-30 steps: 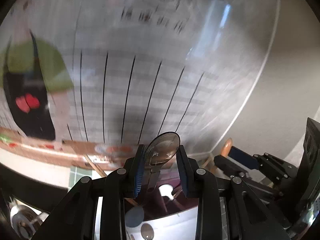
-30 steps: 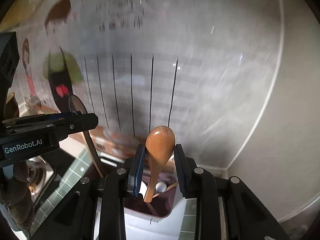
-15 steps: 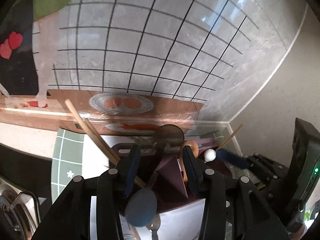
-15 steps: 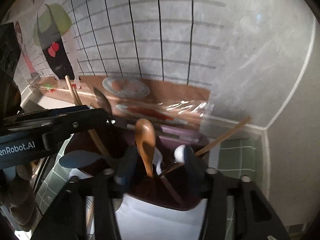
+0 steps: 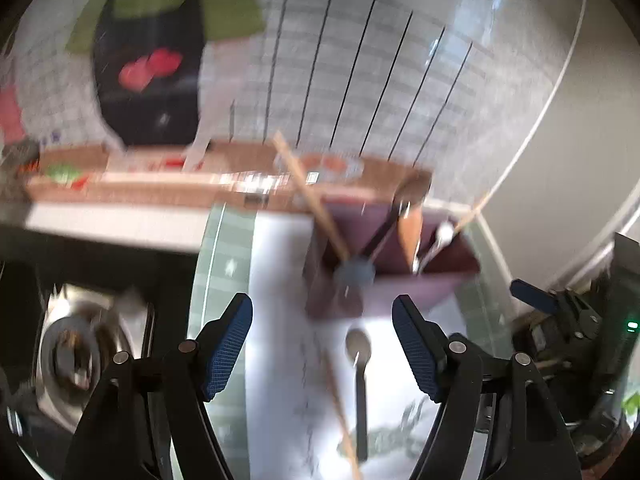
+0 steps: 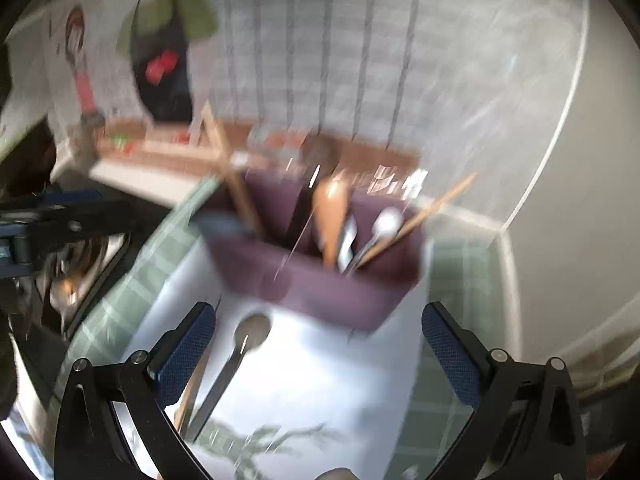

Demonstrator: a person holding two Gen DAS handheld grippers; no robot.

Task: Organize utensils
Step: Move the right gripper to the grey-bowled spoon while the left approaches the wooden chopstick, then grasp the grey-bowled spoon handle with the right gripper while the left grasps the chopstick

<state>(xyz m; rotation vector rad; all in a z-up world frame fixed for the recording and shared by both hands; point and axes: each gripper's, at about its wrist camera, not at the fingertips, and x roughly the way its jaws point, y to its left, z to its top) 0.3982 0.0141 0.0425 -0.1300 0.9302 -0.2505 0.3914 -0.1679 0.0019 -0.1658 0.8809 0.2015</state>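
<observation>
Both tongs, left point(image 5: 322, 346) and right point(image 6: 319, 354), have just spread empty, their spoons released upright into the purple holder point(image 6: 320, 280) for storage.

Each camera sits behind its own two fingers and looks forward and steeply down along them. The left wrist view has the maroon utensil holder point(image 5: 384, 280) ahead, right of its fingers; the right wrist view has it point(image 6: 320, 272) straight ahead, close. Both share it, though blurred.
</observation>
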